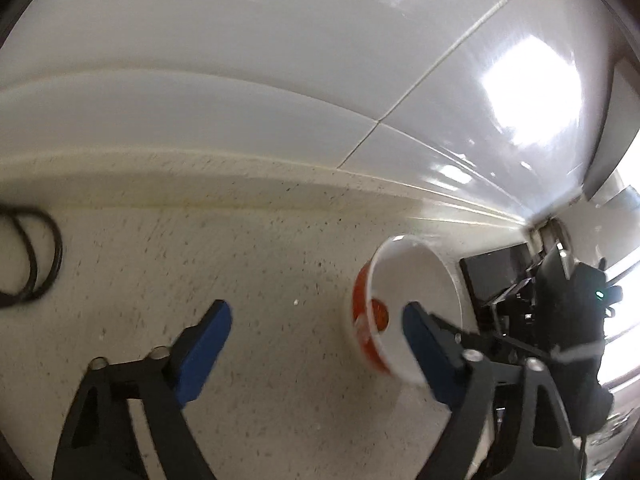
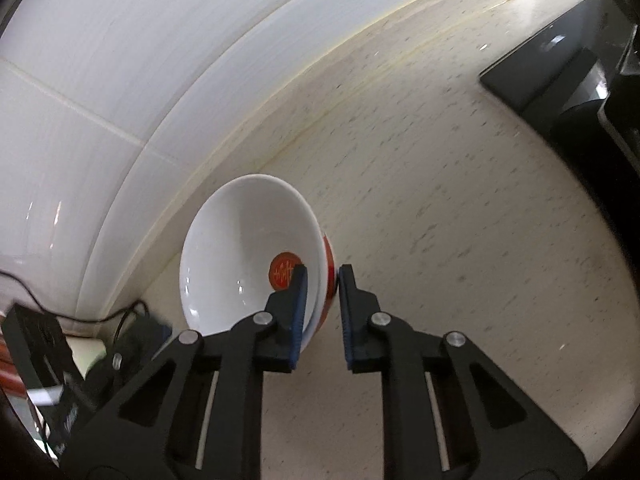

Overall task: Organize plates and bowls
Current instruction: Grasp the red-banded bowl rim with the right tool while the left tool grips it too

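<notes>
A bowl [image 2: 240, 264], white inside with a red outside and a red round mark on its bottom, is held tilted above the speckled counter [image 2: 440, 240]. My right gripper [image 2: 322, 280] is shut on its rim, one finger inside and one outside. In the left wrist view the same bowl [image 1: 408, 280] shows at the right, with the right gripper's black body [image 1: 568, 320] behind it. My left gripper [image 1: 316, 336] is open and empty over the counter, its right finger in front of the bowl.
A white tiled wall [image 1: 280, 80] runs along the back of the counter. A black coiled cable [image 1: 36, 256] lies at the left. A black flat appliance [image 2: 560, 72] sits on the counter at the right.
</notes>
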Demonstrator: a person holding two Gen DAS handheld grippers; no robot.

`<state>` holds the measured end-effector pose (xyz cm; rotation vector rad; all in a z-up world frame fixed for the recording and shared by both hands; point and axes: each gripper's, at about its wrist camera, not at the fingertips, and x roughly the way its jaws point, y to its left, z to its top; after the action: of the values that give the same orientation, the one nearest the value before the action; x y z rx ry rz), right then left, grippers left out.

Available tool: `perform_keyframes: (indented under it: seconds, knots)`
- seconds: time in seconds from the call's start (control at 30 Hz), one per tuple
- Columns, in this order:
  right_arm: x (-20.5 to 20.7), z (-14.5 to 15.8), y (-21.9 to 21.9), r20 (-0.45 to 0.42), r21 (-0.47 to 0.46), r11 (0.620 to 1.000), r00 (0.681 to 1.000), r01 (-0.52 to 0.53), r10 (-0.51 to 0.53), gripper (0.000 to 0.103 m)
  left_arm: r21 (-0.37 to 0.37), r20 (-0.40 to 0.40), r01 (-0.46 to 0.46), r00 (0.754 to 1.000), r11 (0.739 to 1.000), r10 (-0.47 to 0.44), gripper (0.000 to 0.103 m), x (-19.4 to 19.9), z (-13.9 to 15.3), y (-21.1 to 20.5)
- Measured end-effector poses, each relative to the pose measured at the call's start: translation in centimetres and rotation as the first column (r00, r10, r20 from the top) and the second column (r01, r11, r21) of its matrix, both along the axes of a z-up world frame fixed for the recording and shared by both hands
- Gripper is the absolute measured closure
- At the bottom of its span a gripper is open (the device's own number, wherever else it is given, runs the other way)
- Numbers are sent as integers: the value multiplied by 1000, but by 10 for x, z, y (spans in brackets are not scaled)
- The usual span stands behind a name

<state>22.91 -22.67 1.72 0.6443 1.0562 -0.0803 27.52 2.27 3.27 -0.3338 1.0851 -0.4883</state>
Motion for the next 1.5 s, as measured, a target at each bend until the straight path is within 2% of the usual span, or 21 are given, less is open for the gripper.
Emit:
perform_keyframes:
  seconds: [0.07,0.13,0.27,0.4,0.63,0.73,0.8,0.87,0.9,0.93,1.2,1.5]
  knots:
    - [0,-2,4,-5,-5,1000,1000,-16,16,84,18,-2,8,1000,1000,-8,33,5,-2,-8]
    - [-1,-2,9,-11,-22,999,999,-34,34,85,64,-2,12,1000,998,-11,35,3,-6,-15]
    - [-3,-6,18,-23,-19,998,998,-53,52,84,108,13,46,999,993,-48,62,-4,-14,-25]
    - [-2,-12,19,-36,5,1000,999,-25,25,83,127,17,47,999,991,-50,65,-4,-21,-30]
    - [4,-14,20,-52,-27,1000,999,0,-1,82,132,2,51,999,990,-51,65,-2,-25,-38]
    - [0,-6,31,-58,-62,998,998,-6,2,83,115,-17,43,999,992,-41,65,1,-31,-42]
    - [-3,2,40,-48,-122,992,999,-28,22,87,108,-16,43,999,993,-42,68,-3,-33,-39]
    - [-4,8,51,-40,-164,986,998,-45,39,87,100,4,67,998,993,-68,92,-7,-32,-38]
    - [-5,9,57,-40,-176,983,998,-53,46,88,147,29,62,997,987,-67,93,-12,-30,-40]
    - [-6,10,61,-44,-178,983,998,-55,48,88,160,40,54,997,986,-61,94,-17,-29,-38]
    - [-20,12,103,-67,-174,979,993,-109,98,90,184,56,7,998,983,-18,94,-48,-28,-2]
    - [-49,8,141,-67,-133,982,990,-135,127,90,215,33,-21,999,976,14,94,-75,-26,34]
